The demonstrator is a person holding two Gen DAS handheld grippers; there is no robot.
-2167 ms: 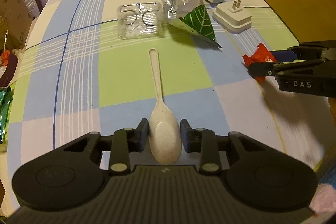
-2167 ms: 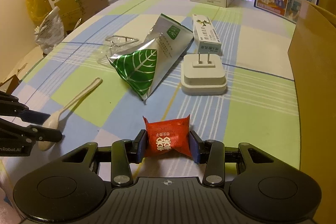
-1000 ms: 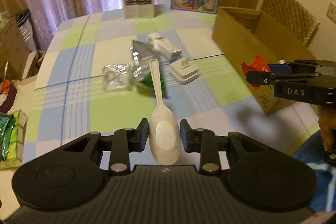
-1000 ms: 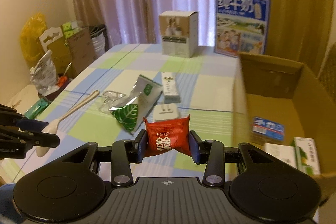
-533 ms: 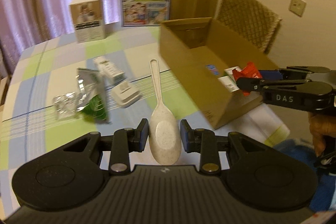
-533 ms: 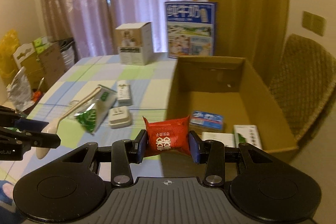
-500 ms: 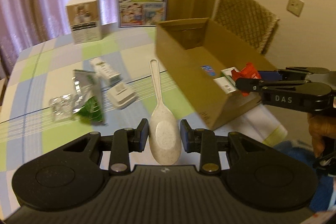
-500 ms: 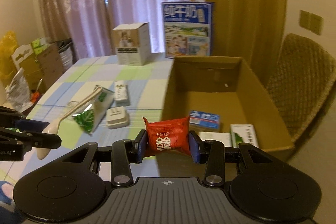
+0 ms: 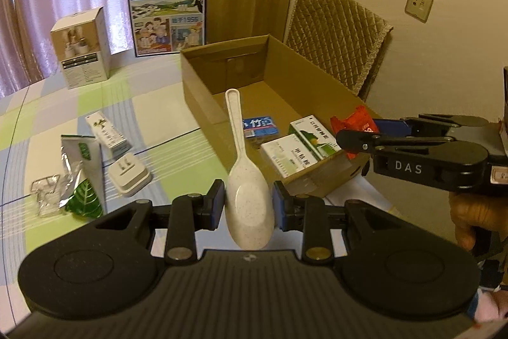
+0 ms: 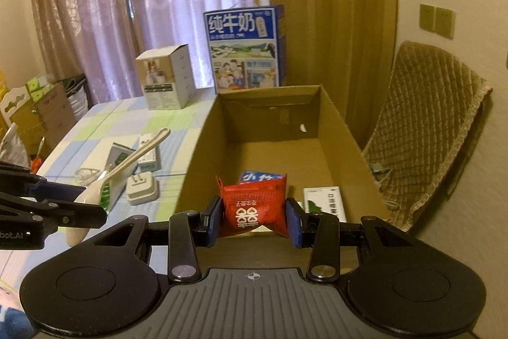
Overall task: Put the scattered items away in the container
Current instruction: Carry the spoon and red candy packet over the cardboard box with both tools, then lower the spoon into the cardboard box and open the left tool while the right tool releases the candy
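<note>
What changed: both tongs have lifted their things off the checked tablecloth point(image 9: 95, 104) and carried them over to the cardboard box point(image 10: 197, 154). A moment ago the spoon and the packet were low over the cloth; now the open box fills the view in front of both tongs.
Left tongs point(image 9: 248, 205): closed on the bowl of the speckled white spoon point(image 9: 249, 196). The handle points ahead, toward the near wall of the box.
Right tongs point(image 10: 253, 220): closed on the red snack packet point(image 10: 254, 205). The packet hangs over the near end of the box.
Inside the box: a blue packet point(image 10: 254, 177) and a green and white medicine box point(image 10: 324, 202) lie just ahead of the right tongs.
Left behind: to the left of the left tongs, on the cloth, lie a white plug adapter point(image 9: 128, 177), a foil bag with a green leaf point(image 9: 82, 177), a long white box point(image 9: 108, 132) and a clear plastic piece point(image 9: 44, 196).
What it means: I think the carrying is nearly done. Next the tongs need to open over the box, the spoon a bit further in. Four things on the cloth wait.
</note>
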